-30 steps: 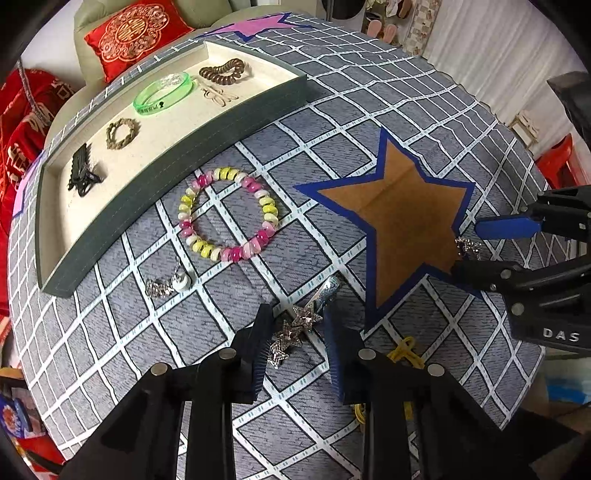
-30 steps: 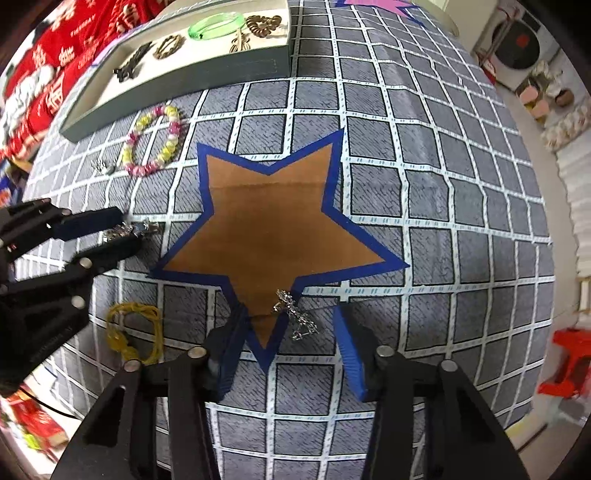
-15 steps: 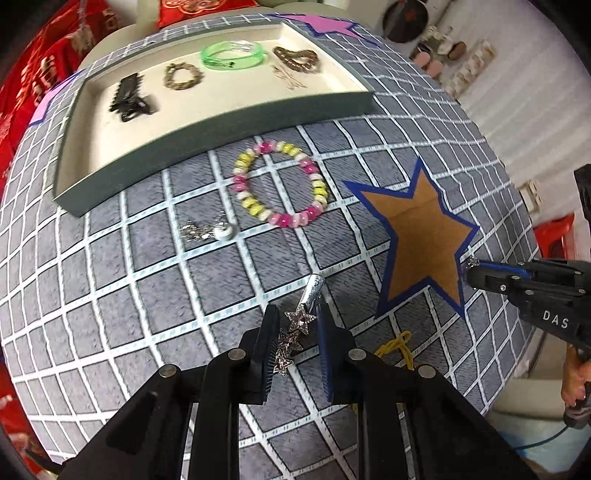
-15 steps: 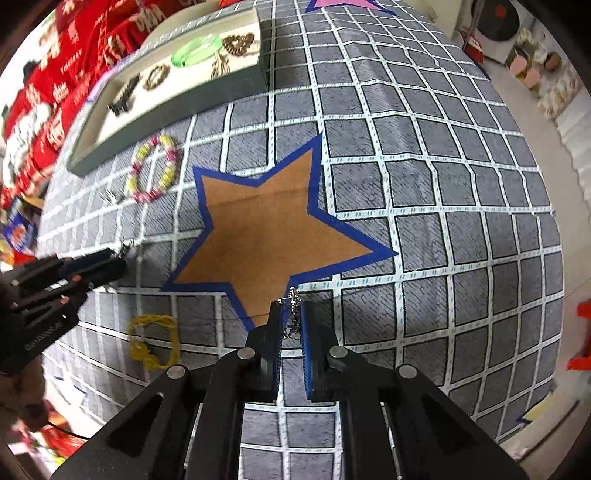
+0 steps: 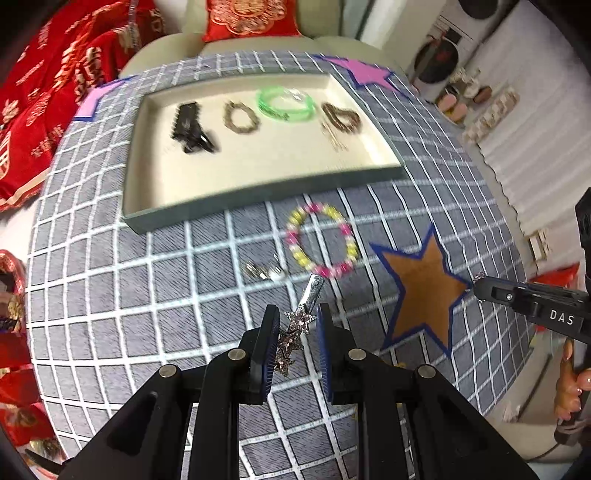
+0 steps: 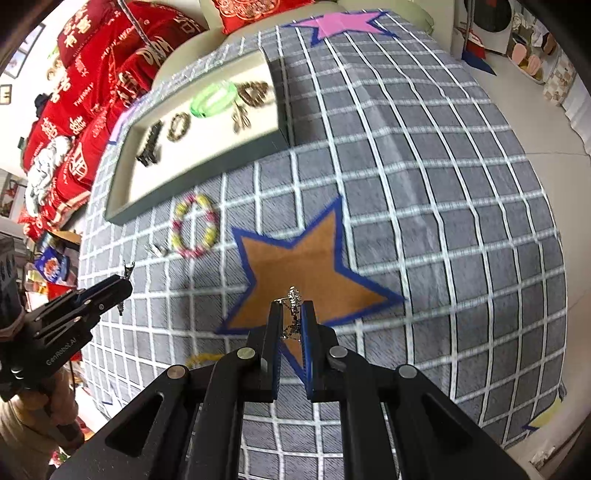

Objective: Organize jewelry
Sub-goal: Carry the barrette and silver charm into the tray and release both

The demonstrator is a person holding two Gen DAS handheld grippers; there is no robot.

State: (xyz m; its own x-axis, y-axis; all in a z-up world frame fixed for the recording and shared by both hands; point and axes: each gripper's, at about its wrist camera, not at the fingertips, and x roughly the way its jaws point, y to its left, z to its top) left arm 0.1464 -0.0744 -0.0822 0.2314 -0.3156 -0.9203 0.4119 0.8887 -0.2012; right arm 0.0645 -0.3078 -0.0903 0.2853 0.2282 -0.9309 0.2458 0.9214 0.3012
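Observation:
My left gripper point(image 5: 294, 319) is shut on a silver hair clip with glittery stars point(image 5: 300, 322) and holds it above the grid cloth. My right gripper point(image 6: 291, 308) is shut on a small silver chain piece point(image 6: 293, 300) and holds it above the brown star. The grey jewelry tray point(image 5: 258, 194) lies at the far side; it holds a black claw clip point(image 5: 190, 127), a brown bracelet point(image 5: 241, 118), a green bangle point(image 5: 286, 103) and a brown hair tie point(image 5: 341, 116). A pink and yellow bead bracelet point(image 5: 321, 240) and a small silver earring point(image 5: 262, 271) lie on the cloth before the tray.
A brown star with a blue border point(image 6: 306, 269) marks the cloth. A yellow cord point(image 6: 201, 358) lies near the table's near edge. Red cushions point(image 6: 92, 92) are piled on the left. A pink star point(image 6: 338, 22) marks the far corner.
Both grippers have shut on their pieces and lifted them off the cloth. Both views have risen and pulled back, so the tray now shows more fully.

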